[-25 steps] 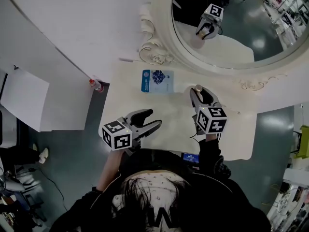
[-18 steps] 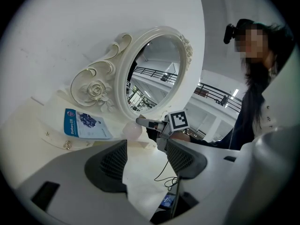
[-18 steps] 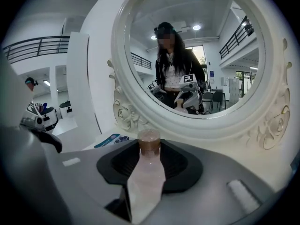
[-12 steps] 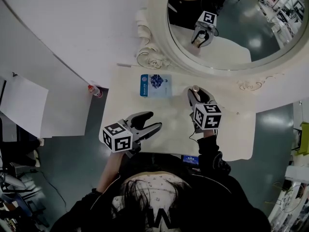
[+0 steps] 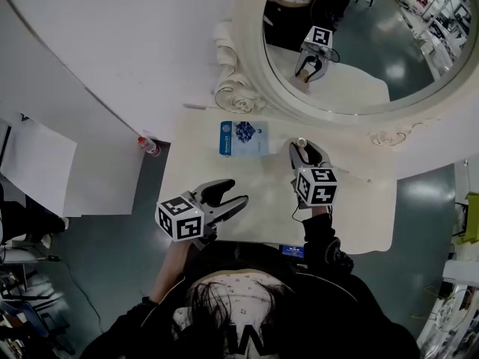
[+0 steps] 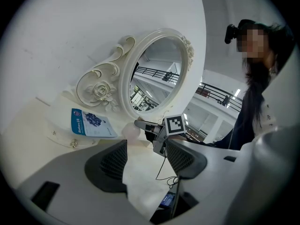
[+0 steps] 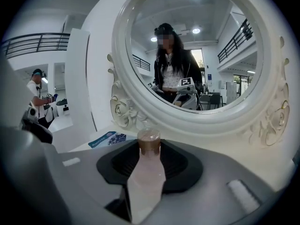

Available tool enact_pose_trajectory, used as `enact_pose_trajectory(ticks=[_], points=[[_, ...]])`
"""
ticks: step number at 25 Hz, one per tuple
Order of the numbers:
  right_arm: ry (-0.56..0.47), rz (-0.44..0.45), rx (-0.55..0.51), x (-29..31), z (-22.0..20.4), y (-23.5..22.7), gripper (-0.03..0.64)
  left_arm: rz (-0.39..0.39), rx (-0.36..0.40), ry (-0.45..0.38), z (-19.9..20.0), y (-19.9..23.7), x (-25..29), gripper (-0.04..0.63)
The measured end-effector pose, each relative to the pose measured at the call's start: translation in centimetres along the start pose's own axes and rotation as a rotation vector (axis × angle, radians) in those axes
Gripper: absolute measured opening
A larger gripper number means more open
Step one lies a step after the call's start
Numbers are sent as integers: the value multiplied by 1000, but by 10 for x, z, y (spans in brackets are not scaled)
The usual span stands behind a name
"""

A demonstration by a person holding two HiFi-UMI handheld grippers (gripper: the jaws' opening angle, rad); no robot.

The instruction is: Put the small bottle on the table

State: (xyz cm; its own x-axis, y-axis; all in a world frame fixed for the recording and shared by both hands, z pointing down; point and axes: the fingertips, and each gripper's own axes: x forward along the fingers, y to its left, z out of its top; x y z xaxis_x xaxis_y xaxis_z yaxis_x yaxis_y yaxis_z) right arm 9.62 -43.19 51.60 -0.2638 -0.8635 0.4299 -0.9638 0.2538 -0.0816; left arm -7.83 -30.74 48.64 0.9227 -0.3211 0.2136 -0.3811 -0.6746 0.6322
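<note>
A small pale-pink bottle (image 7: 146, 175) with a brown cap stands upright between the jaws of my right gripper (image 7: 149, 165), which is shut on it. In the head view the right gripper (image 5: 302, 154) holds the bottle (image 5: 301, 143) over the white table (image 5: 262, 193), in front of the mirror. My left gripper (image 5: 221, 200) hangs open and empty over the table's front left part. From the left gripper (image 6: 145, 159) view, the bottle (image 6: 131, 131) shows in the right gripper's jaws, low over the tabletop; whether it touches is unclear.
A blue packet (image 5: 243, 137) lies flat on the table near the ornate oval mirror (image 5: 352, 51), left of the bottle. A red-capped item (image 5: 148, 146) lies on the floor left of the table. A phone (image 5: 293, 250) sits at the front edge.
The right gripper with the bottle has edged slightly left toward the blue packet. The left gripper stays open in about the same place.
</note>
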Motion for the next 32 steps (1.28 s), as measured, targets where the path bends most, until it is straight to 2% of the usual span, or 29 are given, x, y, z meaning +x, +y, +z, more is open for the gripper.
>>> enact_pose_trajectory(ticks=[11,19,32], points=[[-91,-39,-3,3,1,-2,149,-8,6,-7,1,-2,-3,265],[-150,-28,-13,15,9,-5,149,-2,7,-9,-1,-2,-7,265],[-120,-3,-20,31,16,-12,152,-2,7,-22,-6,-15,-4,265]])
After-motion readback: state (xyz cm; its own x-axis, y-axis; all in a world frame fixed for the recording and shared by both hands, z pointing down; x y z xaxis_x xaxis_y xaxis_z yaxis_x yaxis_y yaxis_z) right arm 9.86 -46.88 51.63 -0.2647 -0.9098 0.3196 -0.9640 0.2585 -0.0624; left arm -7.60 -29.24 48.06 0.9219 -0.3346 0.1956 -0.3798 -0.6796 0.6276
